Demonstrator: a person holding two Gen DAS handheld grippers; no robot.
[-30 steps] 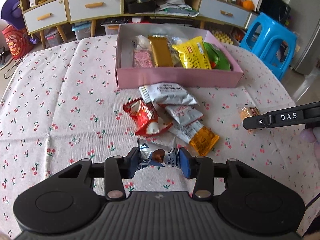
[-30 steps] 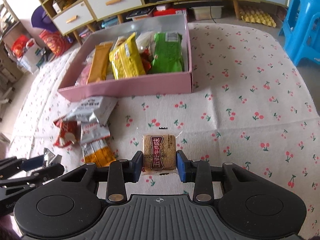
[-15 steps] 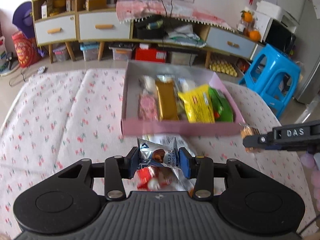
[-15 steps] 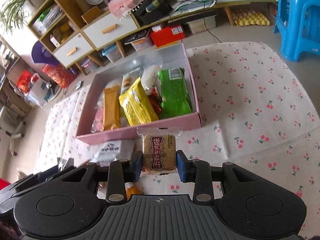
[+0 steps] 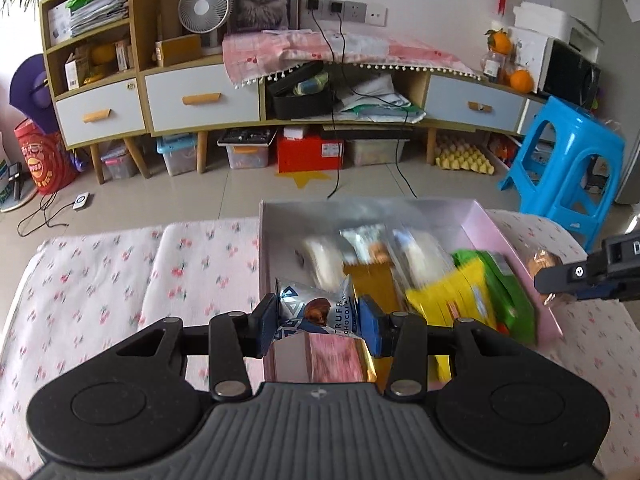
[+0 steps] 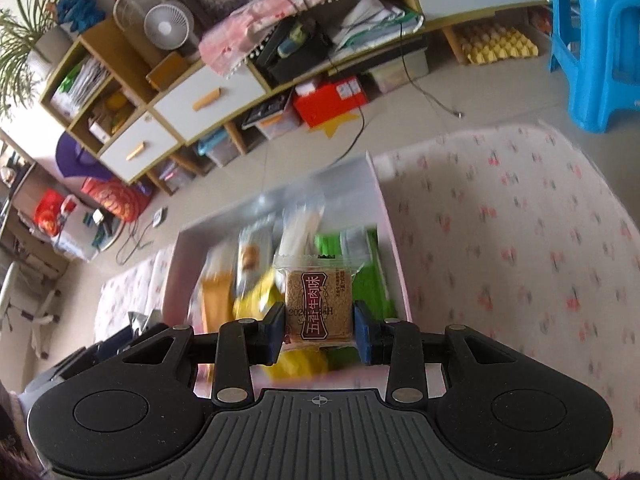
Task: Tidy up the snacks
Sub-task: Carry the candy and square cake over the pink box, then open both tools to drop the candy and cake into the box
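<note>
My left gripper [image 5: 318, 322] is shut on a silver-blue truffle chocolate packet [image 5: 316, 312], held above the near left part of the pink box [image 5: 516, 252]. My right gripper [image 6: 319, 330] is shut on a square brown biscuit packet [image 6: 319, 304], held above the box [image 6: 390, 224] over the yellow bag [image 6: 256, 304] and green bag [image 6: 372, 280]. The right gripper also shows at the right edge of the left wrist view [image 5: 560, 280]. The box holds a gold bar [image 5: 372, 280], a yellow bag [image 5: 452, 300], a green bag [image 5: 508, 292] and a pink packet [image 5: 332, 360].
The table has a cherry-print cloth [image 5: 100, 280]. Beyond its far edge lies tiled floor, a blue stool [image 5: 568, 160] at the right and a low cabinet with drawers [image 5: 200, 96] along the wall.
Both grippers lifted their packets off the cloth and moved forward over the pink box. The loose packets in front of the box have dropped out of view.
</note>
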